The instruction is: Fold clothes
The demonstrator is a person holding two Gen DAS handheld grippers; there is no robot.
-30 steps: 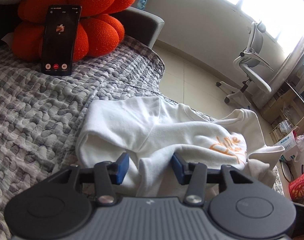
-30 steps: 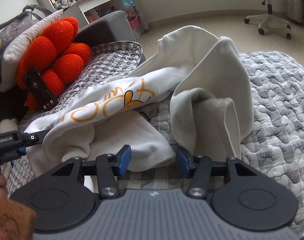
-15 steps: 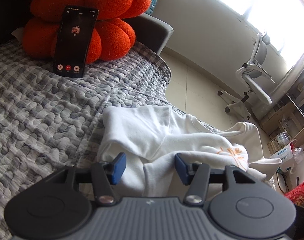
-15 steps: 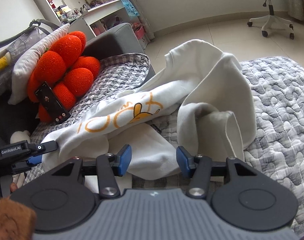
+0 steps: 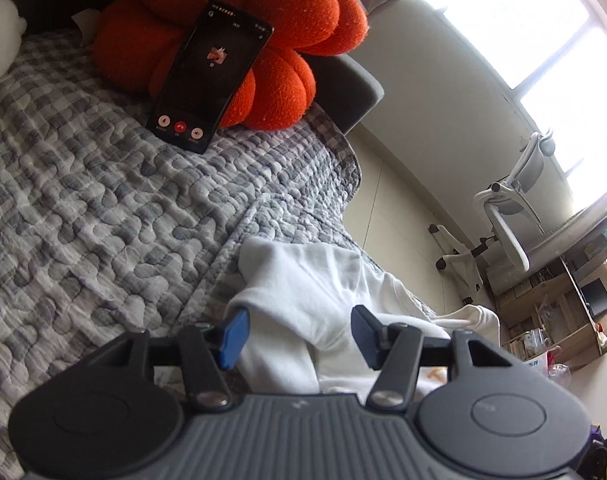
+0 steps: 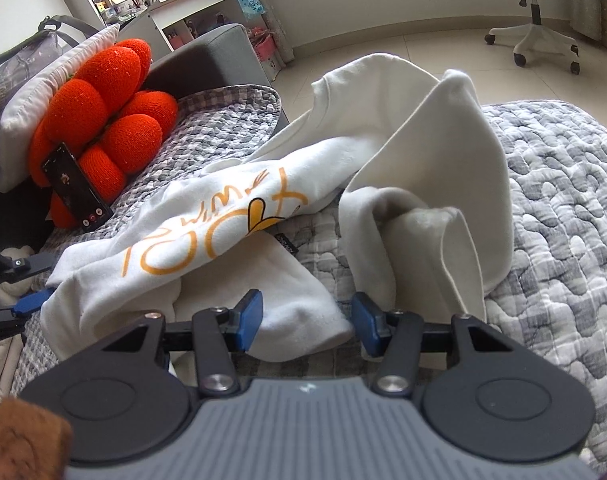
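While the white sweatshirt [image 6: 231, 240] lies crumpled along the bed [image 6: 563, 200] edge, long axis left-right, both grippers, left gripper [image 5: 297, 334] & right gripper [image 6: 305, 322], hover half-open w/ cloth between pads, unpinched; right nearer hem.

Orange lettering on white sweatshirt [image 6: 207, 240], illegible

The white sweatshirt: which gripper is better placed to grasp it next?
Probably the left gripper: a fold of the white sweatshirt already bulges between its open jaws. The right gripper frames only a flat hem edge.
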